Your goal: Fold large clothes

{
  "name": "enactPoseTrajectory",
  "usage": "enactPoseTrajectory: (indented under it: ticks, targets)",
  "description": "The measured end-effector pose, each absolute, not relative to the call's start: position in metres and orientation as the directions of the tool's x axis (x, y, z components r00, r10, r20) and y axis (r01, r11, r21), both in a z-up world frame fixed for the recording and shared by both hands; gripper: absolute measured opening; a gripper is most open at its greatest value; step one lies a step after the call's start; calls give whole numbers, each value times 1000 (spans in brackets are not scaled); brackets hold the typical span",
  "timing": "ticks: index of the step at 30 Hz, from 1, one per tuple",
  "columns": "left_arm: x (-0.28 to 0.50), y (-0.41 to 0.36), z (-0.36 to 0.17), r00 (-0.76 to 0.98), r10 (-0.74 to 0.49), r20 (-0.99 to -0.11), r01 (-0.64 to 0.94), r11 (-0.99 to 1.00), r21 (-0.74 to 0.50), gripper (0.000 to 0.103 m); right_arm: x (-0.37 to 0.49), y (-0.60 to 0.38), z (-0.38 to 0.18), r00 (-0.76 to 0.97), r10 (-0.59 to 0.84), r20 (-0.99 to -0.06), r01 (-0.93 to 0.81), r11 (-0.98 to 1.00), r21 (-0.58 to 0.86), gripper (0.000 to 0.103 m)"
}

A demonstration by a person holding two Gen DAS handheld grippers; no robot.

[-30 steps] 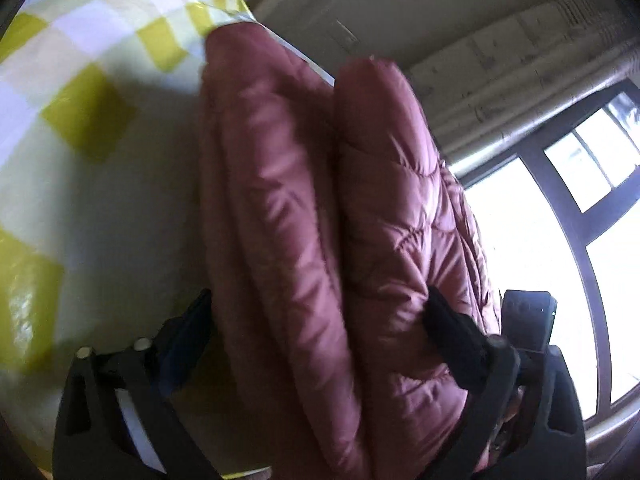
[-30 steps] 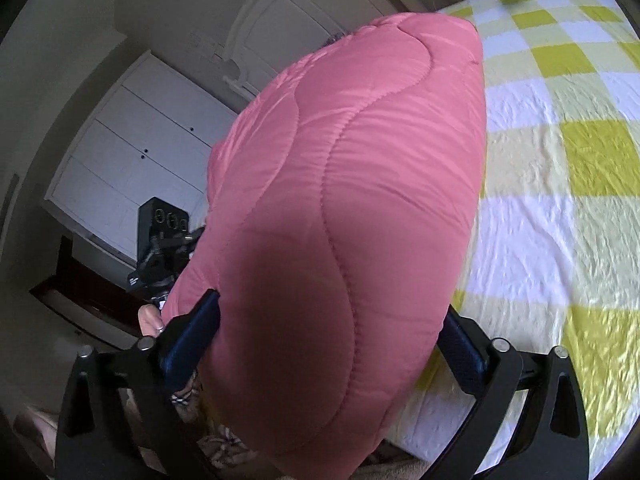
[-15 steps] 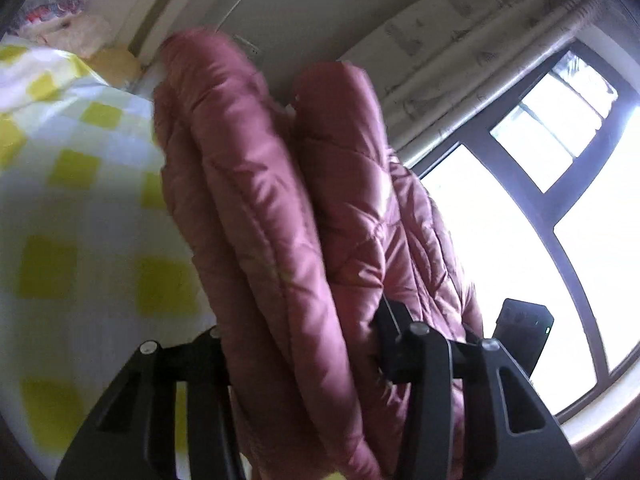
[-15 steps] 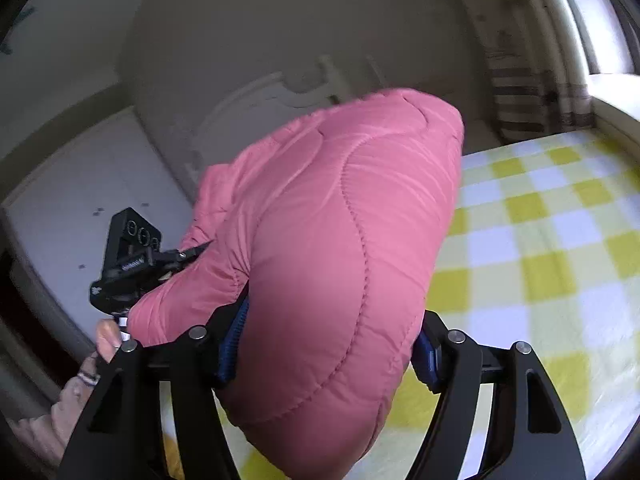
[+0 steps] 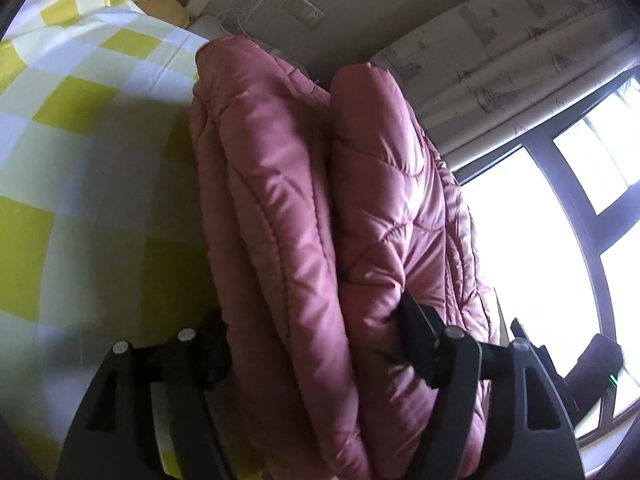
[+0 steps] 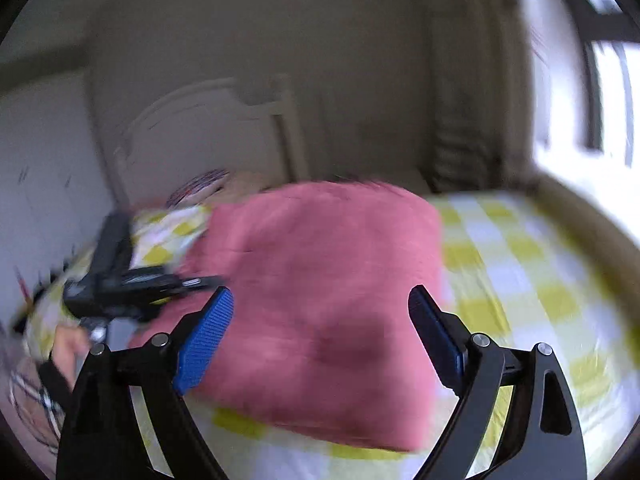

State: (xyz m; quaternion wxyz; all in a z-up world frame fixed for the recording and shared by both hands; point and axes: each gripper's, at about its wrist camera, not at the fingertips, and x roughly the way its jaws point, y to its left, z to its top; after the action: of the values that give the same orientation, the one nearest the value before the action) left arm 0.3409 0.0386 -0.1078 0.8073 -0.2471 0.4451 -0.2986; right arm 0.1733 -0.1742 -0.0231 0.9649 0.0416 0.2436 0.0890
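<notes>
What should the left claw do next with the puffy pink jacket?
Probably open wider and back away. The folded pink jacket already lies on the checked bed, and the right claw, jaws just opened, holds nothing. The left claw, jaws just opening, has the jacket's thick folds squeezed between its pads.

One pink quilted jacket (image 5: pixel 320 220) shows, folded into two thick rolls that stand side by side on the one bed sheet (image 5: pixel 80 128), which is checked in yellow and white. Two grippers are counted: the left gripper (image 5: pixel 316 352) at the jacket's near end and the right gripper (image 6: pixel 320 340) in front of the jacket. One white headboard (image 6: pixel 208 128) stands behind the jacket. One window (image 5: pixel 580 200) lies to the jacket's right, and one patterned curtain (image 5: pixel 500 48) hangs above the jacket.
</notes>
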Motion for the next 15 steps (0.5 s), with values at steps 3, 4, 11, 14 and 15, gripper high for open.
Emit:
enactPoseTrajectory:
  ticks: [3,4,11,14,15]
  targets:
    - [327,33,-100,485,-648,-587,265,748,-608,76,181,-108,-39,836,162,-525,-232,970,-70,85]
    - [318,32,-92,523,-611,-594,269,780,-565,77,189,-93,-49,816,144,-560,-247,963,-112,85]
    - [284,26,3,777,-382,-500,299,923,-240,96,195,-56,-82,817,51,-574,-239,937,-257,85]
    - [293,-13,22,773,-362,-520,359,927,-111,99,197,-61,-84,818,51,-573,-238,937,-256,85]
    - [302,-29,22,754,-365,-546,386,919,-81,99,197,-62,-85,819,50,-572,-236,937,-256,85]
